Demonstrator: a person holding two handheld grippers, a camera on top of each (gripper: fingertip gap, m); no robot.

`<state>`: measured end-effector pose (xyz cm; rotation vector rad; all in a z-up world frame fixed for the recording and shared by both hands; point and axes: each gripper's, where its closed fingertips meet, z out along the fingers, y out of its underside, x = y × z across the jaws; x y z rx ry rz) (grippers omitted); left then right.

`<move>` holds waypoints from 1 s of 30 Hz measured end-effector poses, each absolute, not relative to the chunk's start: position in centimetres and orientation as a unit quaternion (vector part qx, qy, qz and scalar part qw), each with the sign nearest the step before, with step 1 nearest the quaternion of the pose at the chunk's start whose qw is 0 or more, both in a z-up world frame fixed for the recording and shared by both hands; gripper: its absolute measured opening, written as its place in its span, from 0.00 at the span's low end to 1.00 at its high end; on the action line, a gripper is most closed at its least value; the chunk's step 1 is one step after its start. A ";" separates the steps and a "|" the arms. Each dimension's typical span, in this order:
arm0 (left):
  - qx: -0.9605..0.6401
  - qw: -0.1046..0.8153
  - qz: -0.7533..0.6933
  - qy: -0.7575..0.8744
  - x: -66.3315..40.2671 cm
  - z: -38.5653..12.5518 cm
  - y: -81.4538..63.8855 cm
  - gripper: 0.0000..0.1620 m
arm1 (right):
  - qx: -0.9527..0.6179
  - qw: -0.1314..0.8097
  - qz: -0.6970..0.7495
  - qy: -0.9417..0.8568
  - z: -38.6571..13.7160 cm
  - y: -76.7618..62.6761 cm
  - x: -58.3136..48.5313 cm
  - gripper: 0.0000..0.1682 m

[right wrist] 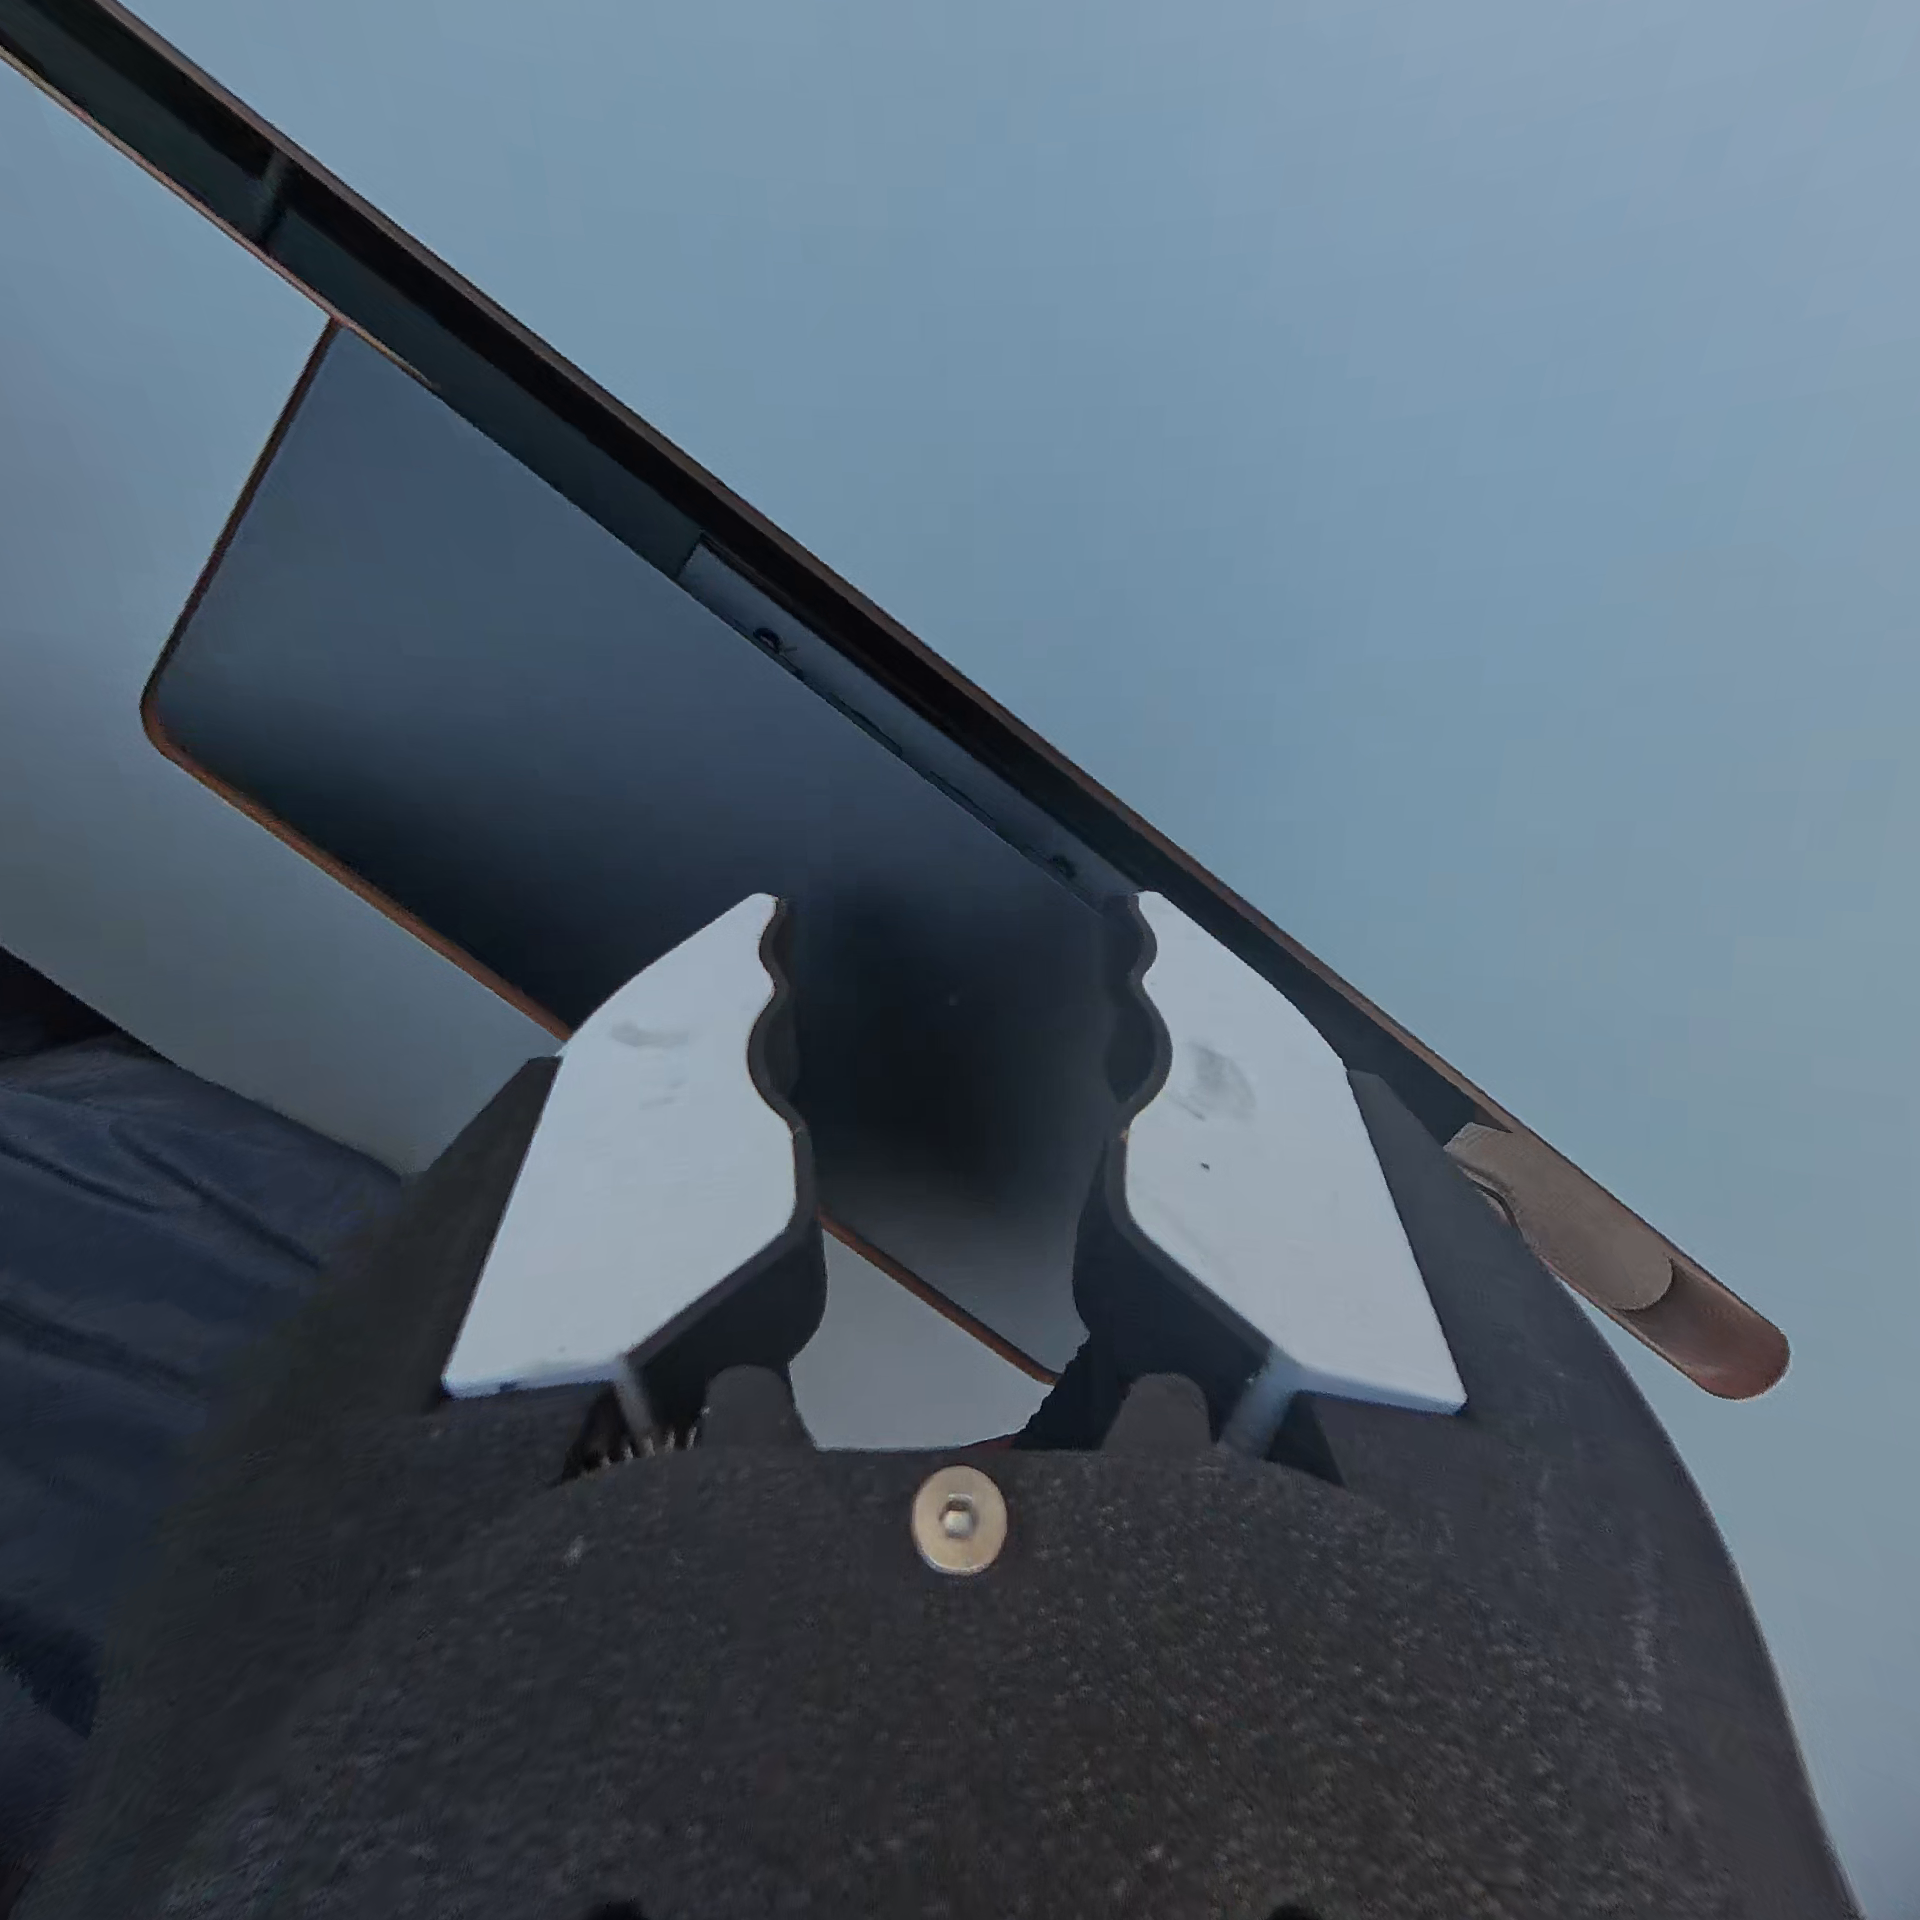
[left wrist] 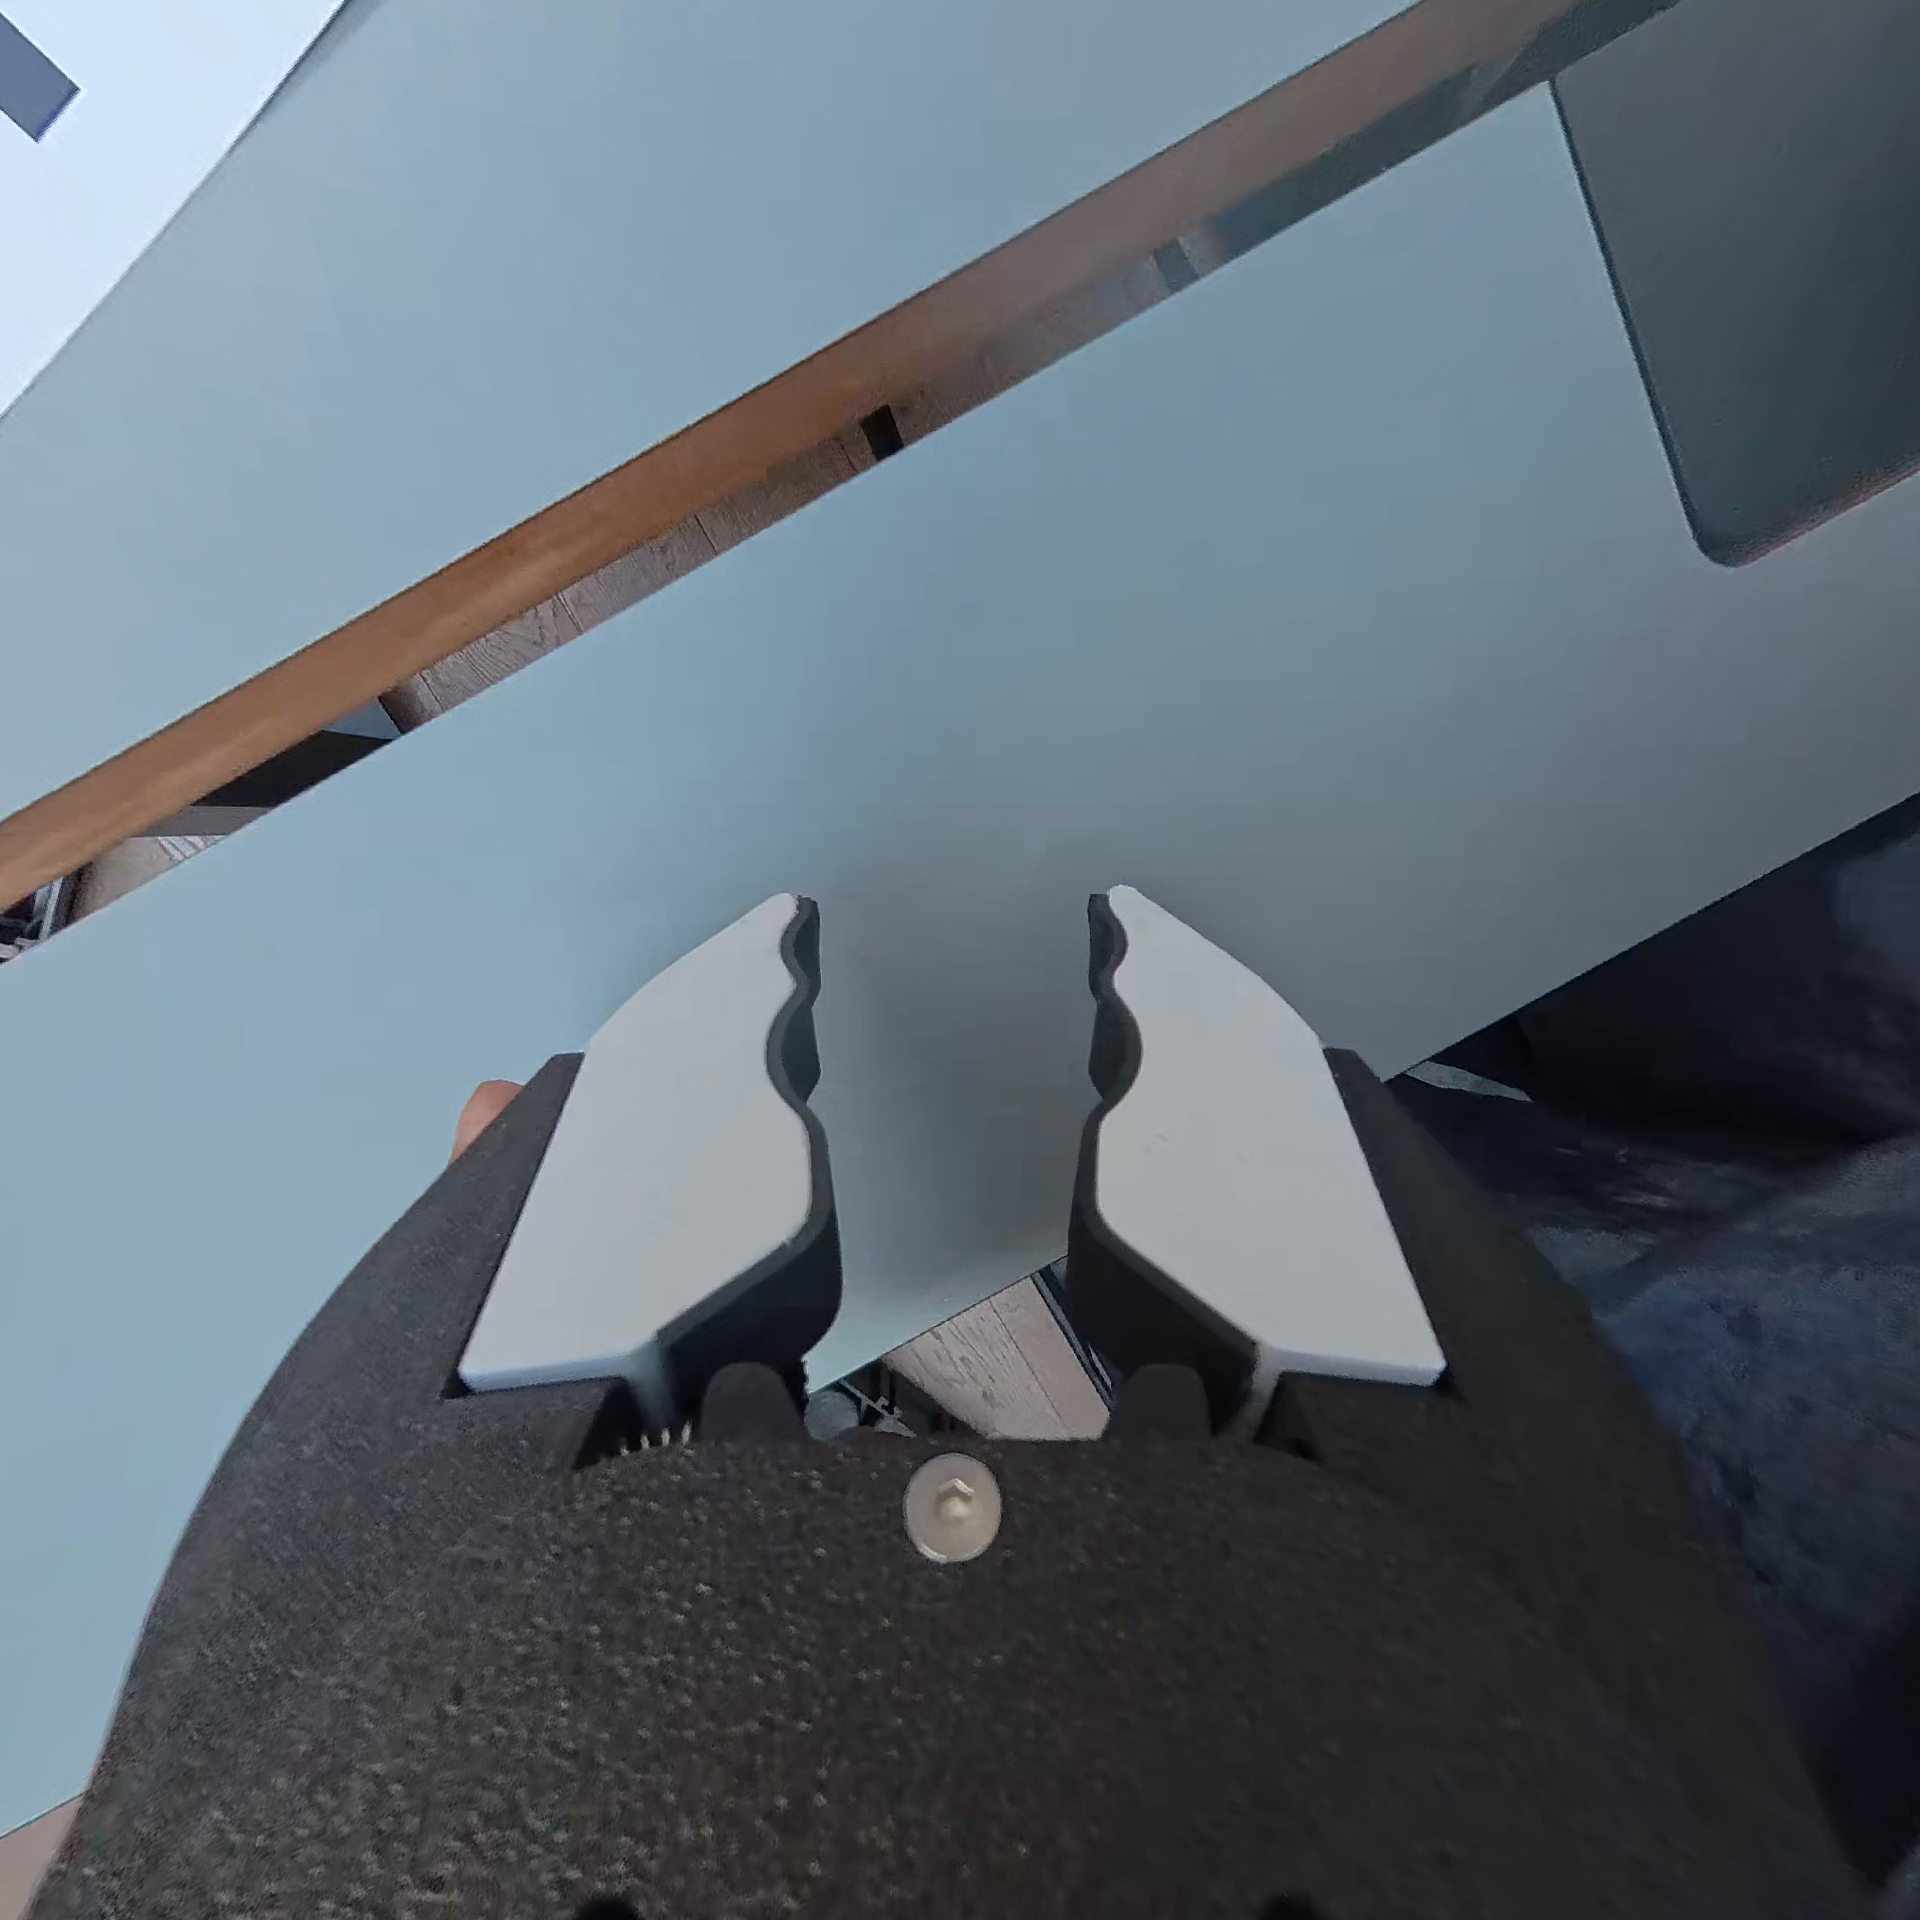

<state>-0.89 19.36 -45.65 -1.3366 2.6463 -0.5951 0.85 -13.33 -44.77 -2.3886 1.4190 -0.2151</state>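
left gripper (left wrist: 954,914) hangs over a pale blue tabletop (left wrist: 1195,644), jaws spread wide, nothing between them. a fingertip (left wrist: 483,1114) peeks out at the left side of its black body. beyond the tabletop edge runs a brown wooden strip (left wrist: 582,566), and a dark mat (left wrist: 1766,270) with a rounded corner lies on the table at upper right. dark blue fabric (left wrist: 1714,1299) sits at lower right, off the table. right gripper (right wrist: 958,914) is also wide apart and empty, hovering above a dark mat (right wrist: 499,665). a thin dark-edged panel (right wrist: 831,644) cuts diagonally across, its far end passing just behind the right finger (right wrist: 1247,1143).
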 end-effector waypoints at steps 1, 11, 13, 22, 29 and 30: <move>-0.445 0.058 -0.195 0.872 -0.8 -45.6 19.4 0.31 | -0.847 0.173 -0.073 0.497 -45.0 -13.2 0.6 0.34; -0.500 0.046 -0.191 0.844 -5.6 -46.9 22.3 0.31 | -0.880 0.169 -0.063 0.440 -45.7 -10.4 0.2 0.34; -0.501 0.048 -0.184 0.844 -6.5 -47.1 22.6 0.31 | -0.885 0.170 -0.064 0.428 -45.5 -10.2 0.5 0.34; -0.495 0.050 -0.159 0.853 -6.5 -47.0 21.8 0.32 | -0.895 0.165 -0.066 0.409 -45.3 -11.3 0.0 0.34; -0.485 0.060 -0.145 0.860 -6.5 -47.3 21.4 0.33 | -0.925 0.164 -0.095 0.330 -43.5 -11.9 1.7 0.34; -0.485 0.060 -0.140 0.861 -6.5 -47.3 21.4 0.33 | -0.925 0.168 -0.097 0.327 -43.2 -11.8 2.2 0.34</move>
